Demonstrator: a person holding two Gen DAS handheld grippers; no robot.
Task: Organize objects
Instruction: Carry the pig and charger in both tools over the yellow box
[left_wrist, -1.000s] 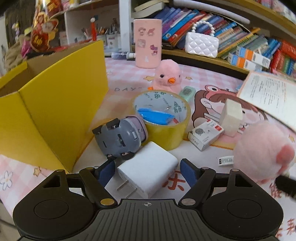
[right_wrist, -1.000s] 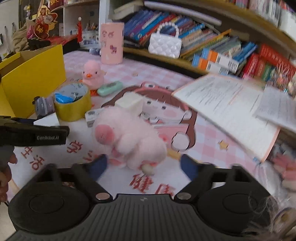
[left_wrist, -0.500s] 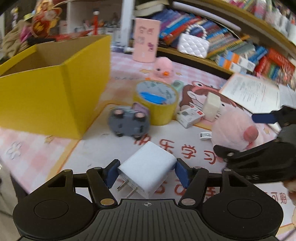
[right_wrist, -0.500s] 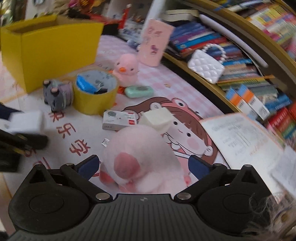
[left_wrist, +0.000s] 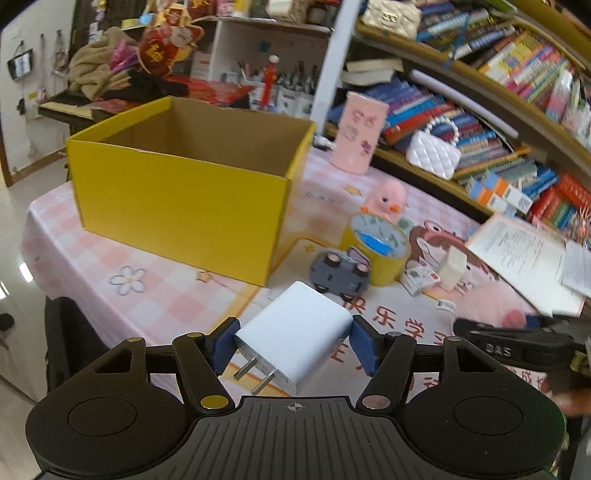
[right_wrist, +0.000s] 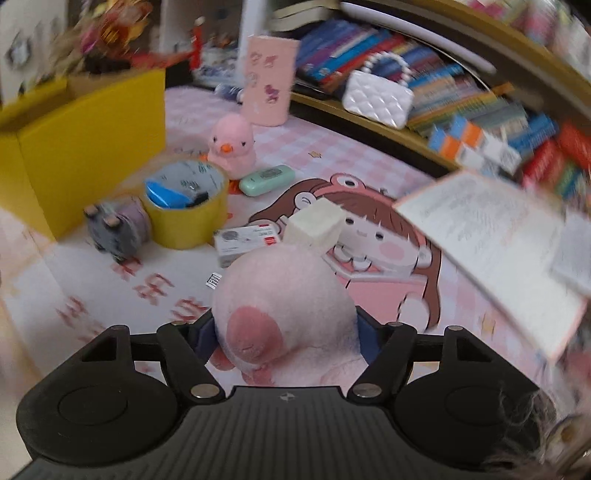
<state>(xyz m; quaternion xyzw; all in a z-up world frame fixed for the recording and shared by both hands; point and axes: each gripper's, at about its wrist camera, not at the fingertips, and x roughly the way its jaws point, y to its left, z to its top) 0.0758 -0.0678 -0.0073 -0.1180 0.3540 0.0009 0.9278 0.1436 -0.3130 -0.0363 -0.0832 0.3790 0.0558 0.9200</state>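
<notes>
Left gripper (left_wrist: 293, 345) has the white charger (left_wrist: 295, 332) pinched between its blue pads, lifted off the table (left_wrist: 74, 254), prongs sticking back toward the camera. The yellow box (left_wrist: 184, 192) sits by the table's left edge with its top open — looks like that's where stuff goes.

Right gripper (right_wrist: 284, 343) is closing its jaws around the pink plush (right_wrist: 284, 314), which bulges up between the fingers; pads look like they're already sinking into the fur.

What could go wrong: the charger is held by its smooth sides and tilted, so a quick swing toward the box might let it twist or slip out. The plush is squishy — a grip on fur alone could slide off when lifted. It's also just beside the foam block (right_wrist: 314, 225) and small carton (right_wrist: 245, 240), so dragging it could knock them.
</notes>
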